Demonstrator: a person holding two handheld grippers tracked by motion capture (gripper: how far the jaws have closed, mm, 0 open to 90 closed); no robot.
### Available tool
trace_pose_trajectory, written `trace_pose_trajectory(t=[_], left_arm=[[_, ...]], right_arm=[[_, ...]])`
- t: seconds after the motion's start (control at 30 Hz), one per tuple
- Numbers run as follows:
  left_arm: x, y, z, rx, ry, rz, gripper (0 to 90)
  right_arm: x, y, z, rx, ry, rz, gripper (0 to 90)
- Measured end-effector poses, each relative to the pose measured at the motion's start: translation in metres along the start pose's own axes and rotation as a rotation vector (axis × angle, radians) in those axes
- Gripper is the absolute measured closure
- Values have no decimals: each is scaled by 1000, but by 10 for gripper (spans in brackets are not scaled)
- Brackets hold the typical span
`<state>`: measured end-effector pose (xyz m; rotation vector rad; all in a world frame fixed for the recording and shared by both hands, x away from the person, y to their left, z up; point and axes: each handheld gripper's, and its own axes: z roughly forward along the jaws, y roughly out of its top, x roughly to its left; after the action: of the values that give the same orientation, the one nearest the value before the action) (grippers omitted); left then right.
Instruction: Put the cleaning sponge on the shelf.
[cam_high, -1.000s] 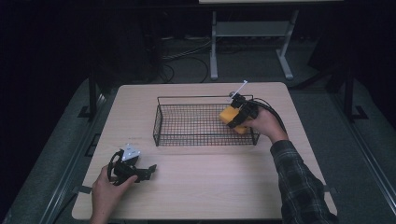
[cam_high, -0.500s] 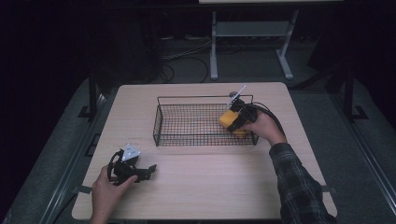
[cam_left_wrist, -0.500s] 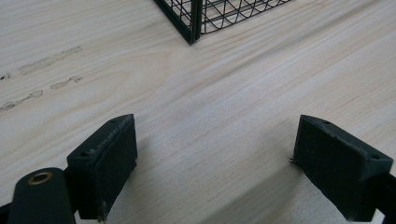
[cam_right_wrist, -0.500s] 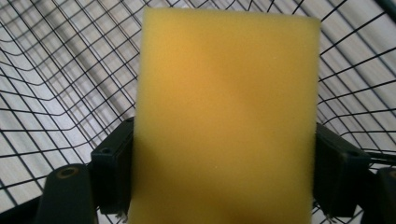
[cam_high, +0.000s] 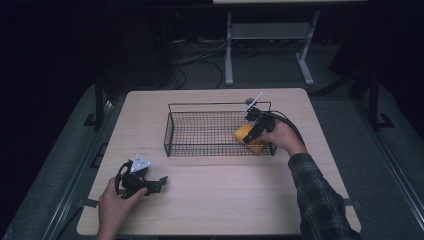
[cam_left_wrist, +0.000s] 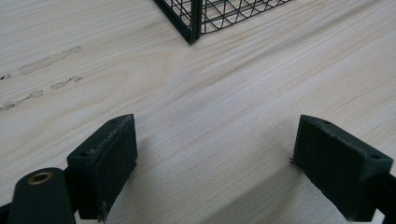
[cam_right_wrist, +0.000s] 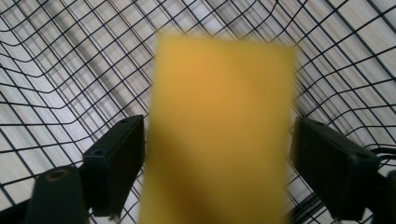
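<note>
Lower now, the right gripper (cam_high: 250, 131) clenches the yellow block (cam_high: 243, 135) inside the wire basket's (cam_high: 170, 135) right end; left gripper (cam_high: 161, 181) rests released near the table's (cam_high: 225, 200) front-left corner.

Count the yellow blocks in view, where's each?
1. The yellow block is at the right end of the wire basket, between the jaws of the right claw. None seen elsewhere on the table.

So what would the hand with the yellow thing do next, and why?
Probably lower it a little and open the jaws. The right gripper holds the yellow block between its jaws inside the wire basket, with mesh showing behind it. The left gripper rests open on the table, holding nothing.
</note>
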<state>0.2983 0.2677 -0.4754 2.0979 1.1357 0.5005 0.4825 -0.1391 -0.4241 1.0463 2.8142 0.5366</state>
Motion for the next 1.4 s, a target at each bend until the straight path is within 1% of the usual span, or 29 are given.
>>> trace_pose_trajectory(t=[0.13, 0.33, 0.37, 0.57, 0.63, 0.67, 0.8, 0.97, 1.1, 1.2, 1.4], left_arm=[[0, 0, 0, 0, 0, 0, 127], [0, 0, 0, 0, 0, 0, 127], [0, 0, 0, 0, 0, 0, 127], [0, 0, 0, 0, 0, 0, 127], [0, 0, 0, 0, 0, 0, 127], [0, 0, 0, 0, 0, 0, 127], [0, 0, 0, 0, 0, 0, 127], [0, 0, 0, 0, 0, 0, 127], [0, 0, 0, 0, 0, 0, 127], [0, 0, 0, 0, 0, 0, 127], [0, 0, 0, 0, 0, 0, 127]], right_arm=[[1, 0, -1, 1, 0, 0, 155], [0, -1, -10, -26, -7, 9, 148], [1, -1, -16, -34, -10, 17, 144], [4, -5, -36, -78, -12, 29, 133], [4, -6, -39, -84, -14, 31, 132], [4, -9, -44, -100, -12, 38, 128], [5, -15, -55, -132, -21, 44, 101], [9, -26, -66, -171, -27, 48, 81], [11, -39, -74, -181, -43, 54, 30], [13, -50, -80, -196, -60, 53, 30], [16, -74, -89, -233, -85, 72, 20]])
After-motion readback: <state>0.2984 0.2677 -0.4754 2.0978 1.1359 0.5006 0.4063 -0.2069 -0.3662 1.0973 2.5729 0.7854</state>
